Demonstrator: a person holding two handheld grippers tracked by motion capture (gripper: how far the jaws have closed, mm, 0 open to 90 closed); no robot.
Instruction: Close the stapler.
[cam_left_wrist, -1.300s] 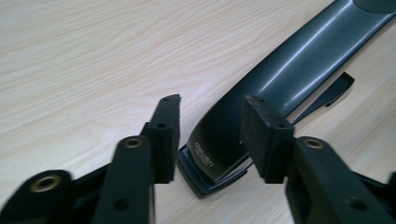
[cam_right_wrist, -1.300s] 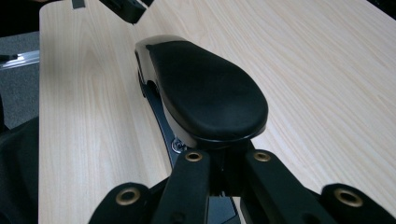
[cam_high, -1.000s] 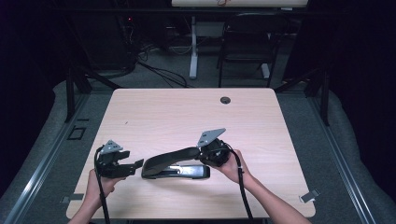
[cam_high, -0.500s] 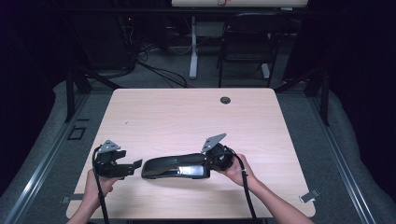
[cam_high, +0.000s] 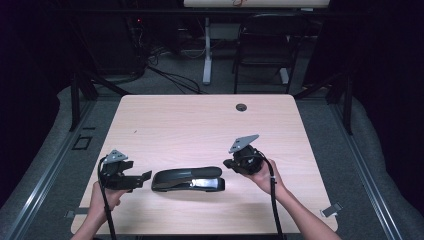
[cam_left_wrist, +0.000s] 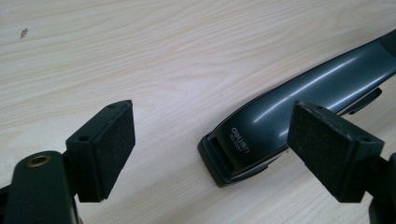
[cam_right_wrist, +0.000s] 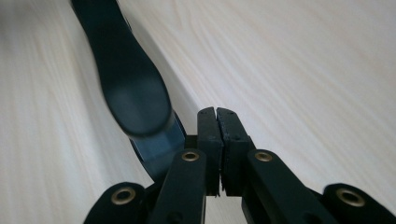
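Stapler: a black stapler (cam_high: 188, 179) is laid flat and closed on the table (cam_high: 200, 125), near its front edge, lengthwise between the two grippers.
Left hand: the left gripper (cam_high: 134, 176) is held low and level just left of the stapler, jaws pointed at its end.
Left jaws: they are spread wide, having just been opening; nothing is gripped, and the stapler's end (cam_left_wrist: 243, 140) is seen ahead, between the pads (cam_left_wrist: 109, 144) but untouched.
Right hand: the right gripper (cam_high: 231, 163) is held just right of the stapler, apart from it, wrist raised.
Right jaws: they are pressed together on nothing (cam_right_wrist: 216, 135).
Change: a second ago the stapler's top was lifted open against the right gripper; now it is shut, and that gripper is drawn back to the right.
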